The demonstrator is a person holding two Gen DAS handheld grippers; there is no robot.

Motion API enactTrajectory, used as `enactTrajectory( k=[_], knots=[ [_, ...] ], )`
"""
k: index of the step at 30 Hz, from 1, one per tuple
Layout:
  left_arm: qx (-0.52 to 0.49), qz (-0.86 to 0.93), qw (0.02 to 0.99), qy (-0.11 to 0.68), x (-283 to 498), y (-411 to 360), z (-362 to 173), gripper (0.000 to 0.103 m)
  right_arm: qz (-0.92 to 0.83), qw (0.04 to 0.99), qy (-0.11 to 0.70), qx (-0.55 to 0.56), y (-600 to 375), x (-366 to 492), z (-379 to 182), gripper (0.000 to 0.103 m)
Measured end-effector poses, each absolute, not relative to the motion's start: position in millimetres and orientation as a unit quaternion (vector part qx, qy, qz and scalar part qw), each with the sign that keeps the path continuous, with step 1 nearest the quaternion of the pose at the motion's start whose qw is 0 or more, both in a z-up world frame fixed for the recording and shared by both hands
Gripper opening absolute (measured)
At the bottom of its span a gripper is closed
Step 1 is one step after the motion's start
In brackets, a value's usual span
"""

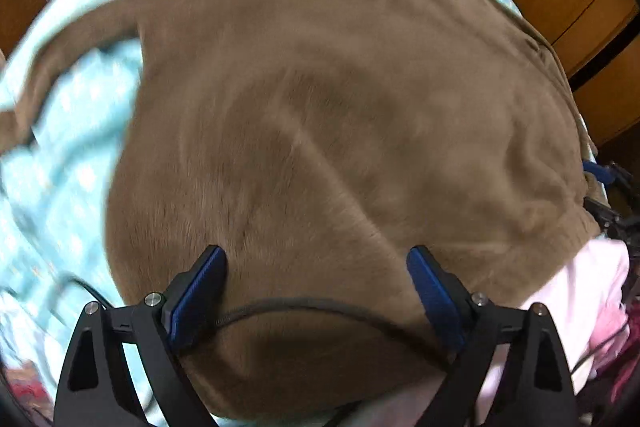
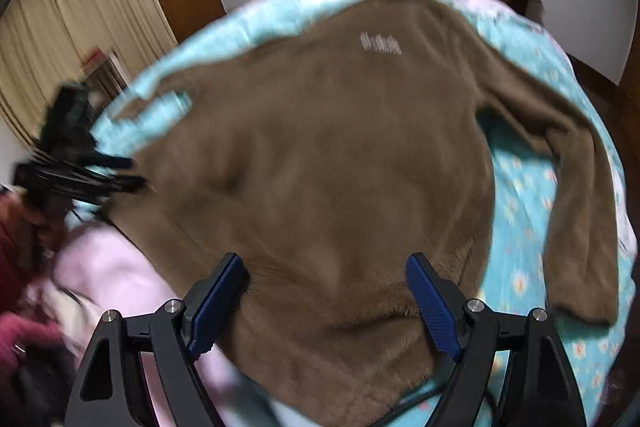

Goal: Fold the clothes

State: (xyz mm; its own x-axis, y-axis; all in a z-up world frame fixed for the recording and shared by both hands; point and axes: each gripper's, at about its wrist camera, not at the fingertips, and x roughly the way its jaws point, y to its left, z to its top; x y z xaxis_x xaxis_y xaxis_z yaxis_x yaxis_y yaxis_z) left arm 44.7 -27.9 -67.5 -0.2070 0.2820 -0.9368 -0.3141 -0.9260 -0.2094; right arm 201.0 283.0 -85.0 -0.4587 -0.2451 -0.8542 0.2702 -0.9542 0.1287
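A brown fleece sweater (image 2: 320, 155) is spread flat on a turquoise bedspread (image 2: 528, 195), ahead of both sets of fingers. The left gripper (image 1: 316, 267) and right gripper (image 2: 326, 275) are held wide apart above its hem, nothing gripped.

Both wrist views angled steeply down, close over shared brown sweater (image 1: 320, 107)

sweaters: 1 brown sweater (image 2: 320, 155); grippers: 2; sheets: 1 turquoise sheet (image 2: 528, 195); pink garments: 1
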Motion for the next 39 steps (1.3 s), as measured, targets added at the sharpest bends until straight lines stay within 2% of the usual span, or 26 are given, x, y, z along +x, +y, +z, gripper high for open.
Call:
enactTrajectory(
  k=[3,9,18,22,26,34,39],
  knots=[
    [-0.607,0.768,0.2,-0.036,52.1,-44.9,-78.5,0.094,-0.846,0.159,0.01,0.509,288.6,214.9,-97.5,0.085],
    [-0.608,0.772,0.186,-0.008,52.3,-36.6,-72.6,0.094,-0.852,0.143,0.002,0.503,289.7,224.3,-97.8,0.086],
    [-0.527,0.813,0.245,-0.032,47.8,5.2,0.7,0.094,-0.875,0.134,-0.005,0.465,291.4,219.7,-94.8,0.086],
    [-0.51,0.812,0.283,-0.019,40.6,45.6,13.9,0.095,-0.893,0.124,-0.049,0.43,312.1,227.9,-77.8,0.085],
    [-0.514,0.803,0.301,-0.001,27.1,86.2,10.7,0.095,-0.904,0.071,-0.085,0.412,355.2,237.3,-62.8,0.086],
    [-0.539,0.785,0.306,0.003,14.3,128.5,-10.8,0.095,-0.907,-0.04,-0.078,0.413,451.2,264.5,-64.0,0.085],
    [-0.543,0.786,0.294,0.029,14.9,142.0,-21.7,0.095,-0.905,-0.07,-0.068,0.413,482.6,257.1,-78.2,0.068]
  ],
)
